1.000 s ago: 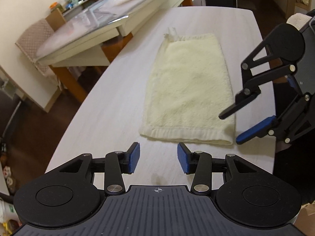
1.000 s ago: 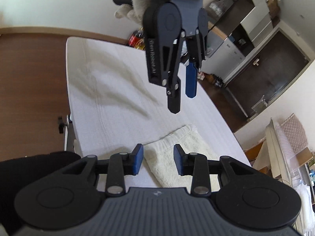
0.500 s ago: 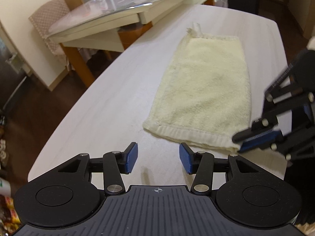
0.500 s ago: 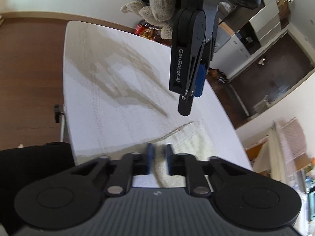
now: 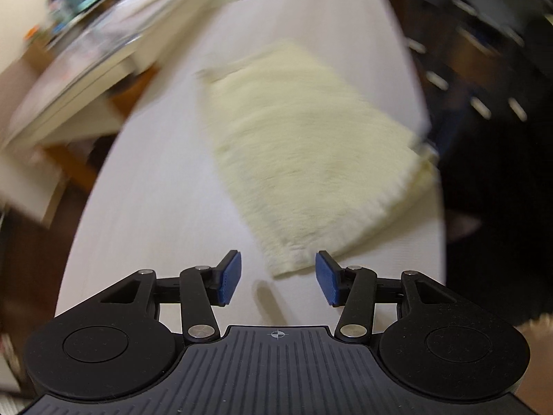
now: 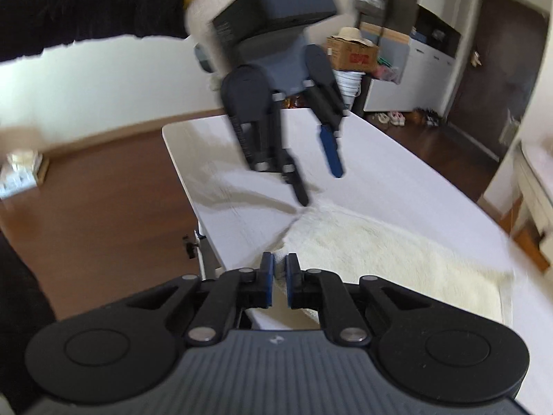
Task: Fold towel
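Left wrist view shows the left gripper (image 5: 278, 278) with its blue-padded fingers (image 5: 228, 278) spread apart and nothing between them; the near corner of the towel (image 5: 304, 159) lies on the tabletop (image 5: 155, 190) just beyond the gap, untouched by either pad. The towel is pale yellow, spread flat and set at an angle across the white tabletop, with its right-hand corner reaching the tabletop's right edge. That corner appears bunched, though motion blur prevents a firm reading. A second table with a pale top (image 5: 86, 69) stands to the left, well apart, heavily blurred. Right wrist view shows the right gripper (image 6: 280, 278) with its fingers (image 6: 266, 278) clenched, a narrow slit remaining between the pads; a fold of the towel (image 6: 380, 252) edge sits in that slit, so the grip is on the towel's near corner. From there the cloth runs away to the right over the tabletop (image 6: 380, 173). The left gripper (image 6: 321, 186) hangs above the tabletop in this view, fingers parted and pointing down, the tip of the dark finger (image 6: 299, 188) close above the towel's other near corner; contact cannot be determined. It is carried by a hand in a light knitted glove (image 6: 204, 10) with a black sleeve (image 6: 86, 3) behind it. A cardboard box (image 6: 352, 53) and white cabinets (image 6: 428, 62) stand beyond the tabletop's far end.
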`<state>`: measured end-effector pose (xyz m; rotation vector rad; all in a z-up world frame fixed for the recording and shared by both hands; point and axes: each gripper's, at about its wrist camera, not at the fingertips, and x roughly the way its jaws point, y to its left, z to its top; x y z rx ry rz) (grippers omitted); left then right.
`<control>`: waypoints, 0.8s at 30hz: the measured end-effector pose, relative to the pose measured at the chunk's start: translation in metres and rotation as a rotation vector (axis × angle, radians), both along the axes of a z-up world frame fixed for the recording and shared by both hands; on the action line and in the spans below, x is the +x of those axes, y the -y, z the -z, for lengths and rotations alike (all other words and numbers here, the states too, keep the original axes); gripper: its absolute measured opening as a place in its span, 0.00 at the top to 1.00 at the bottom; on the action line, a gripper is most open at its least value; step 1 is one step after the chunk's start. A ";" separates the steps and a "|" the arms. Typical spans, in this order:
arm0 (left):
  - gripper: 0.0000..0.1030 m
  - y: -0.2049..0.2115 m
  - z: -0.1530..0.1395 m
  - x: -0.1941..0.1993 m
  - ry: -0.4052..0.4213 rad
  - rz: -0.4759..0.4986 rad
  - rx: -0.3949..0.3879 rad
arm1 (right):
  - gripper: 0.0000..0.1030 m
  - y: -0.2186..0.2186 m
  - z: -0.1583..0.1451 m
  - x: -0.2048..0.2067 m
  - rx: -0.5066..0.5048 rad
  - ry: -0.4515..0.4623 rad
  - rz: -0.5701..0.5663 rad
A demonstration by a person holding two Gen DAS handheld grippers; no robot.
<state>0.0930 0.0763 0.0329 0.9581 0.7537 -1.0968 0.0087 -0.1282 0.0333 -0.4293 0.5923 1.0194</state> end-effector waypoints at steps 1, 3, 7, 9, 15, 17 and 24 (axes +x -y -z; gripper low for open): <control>0.51 0.005 0.001 -0.006 0.010 0.031 0.007 | 0.92 0.005 -0.002 0.000 0.007 -0.005 0.002; 0.51 0.014 0.002 -0.016 0.030 0.080 0.018 | 0.92 0.019 -0.007 0.002 0.032 -0.029 0.003; 0.52 0.028 0.001 -0.034 0.055 0.154 0.024 | 0.92 0.038 -0.017 0.011 0.077 -0.074 0.010; 0.51 0.032 0.001 -0.041 0.054 0.177 0.031 | 0.92 0.044 -0.019 0.019 0.087 -0.082 0.024; 0.52 0.048 0.004 -0.060 0.062 0.220 0.047 | 0.92 0.068 -0.028 0.035 0.139 -0.109 0.066; 0.52 0.054 0.005 -0.063 0.069 0.224 0.043 | 0.92 0.075 -0.029 0.042 0.165 -0.126 0.079; 0.78 0.078 0.008 -0.066 0.051 0.199 0.026 | 0.92 0.092 -0.028 0.048 0.219 -0.156 0.118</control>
